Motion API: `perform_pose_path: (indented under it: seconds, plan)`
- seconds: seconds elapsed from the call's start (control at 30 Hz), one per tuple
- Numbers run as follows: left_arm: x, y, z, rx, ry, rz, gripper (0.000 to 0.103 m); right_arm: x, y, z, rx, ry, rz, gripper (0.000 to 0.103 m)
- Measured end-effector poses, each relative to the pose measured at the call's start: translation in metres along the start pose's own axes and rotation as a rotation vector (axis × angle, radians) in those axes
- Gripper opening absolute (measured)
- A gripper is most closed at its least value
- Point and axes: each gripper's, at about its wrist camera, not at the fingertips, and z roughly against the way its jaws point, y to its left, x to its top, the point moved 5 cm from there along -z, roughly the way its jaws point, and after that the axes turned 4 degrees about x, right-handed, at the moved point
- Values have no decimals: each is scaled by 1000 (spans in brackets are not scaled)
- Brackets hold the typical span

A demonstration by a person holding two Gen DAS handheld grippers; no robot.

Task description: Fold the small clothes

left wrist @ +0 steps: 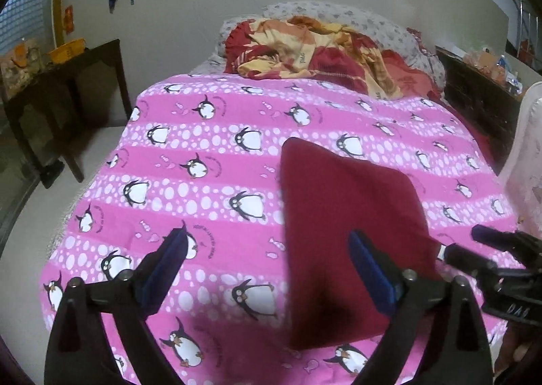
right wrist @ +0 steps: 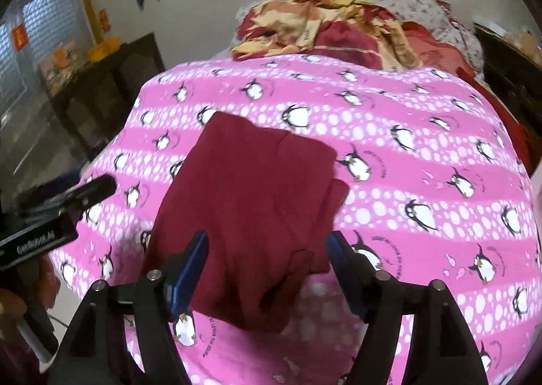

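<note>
We see the dark red garment [right wrist: 250, 212] lying folded on the pink penguin blanket [left wrist: 189, 154]. Left gripper [left wrist: 271, 269] and right gripper [right wrist: 267, 269] both spread apart, holding nothing. For the next fold we pinch 2 near corners evenly.

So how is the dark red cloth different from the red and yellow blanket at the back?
The dark red cloth is one plain colour; the red and yellow blanket is patterned. The dark red cloth lies flat and folded into a neat shape; the blanket is crumpled in a heap. The cloth sits close to both open grippers, the left gripper and the right gripper; the blanket lies far back by the wall. Both rest on the bed with the pink penguin cover.
</note>
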Motion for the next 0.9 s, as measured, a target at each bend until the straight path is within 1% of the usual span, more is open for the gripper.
perform_pose_path:
  seconds: [0.17,0.27,0.4,0.6,0.9]
  plan:
    - [-4,2,-4,16,8,0,95,-1,-1,-3,-17,4,-7,81]
    - [-4,2,-5,35,-9,-9,95,-1,-1,-5,-21,-3,-16,84]
    - [-4,1,-8,35,-8,-7,95,-2,-4,-9,-21,10,-22,85]
    - [-4,2,-8,47,-28,10,95,-3,-9,-12,-27,21,-39,86]
    - [-7,3,-14,59,-2,6,95,-5,-10,-14,-21,27,-46,87]
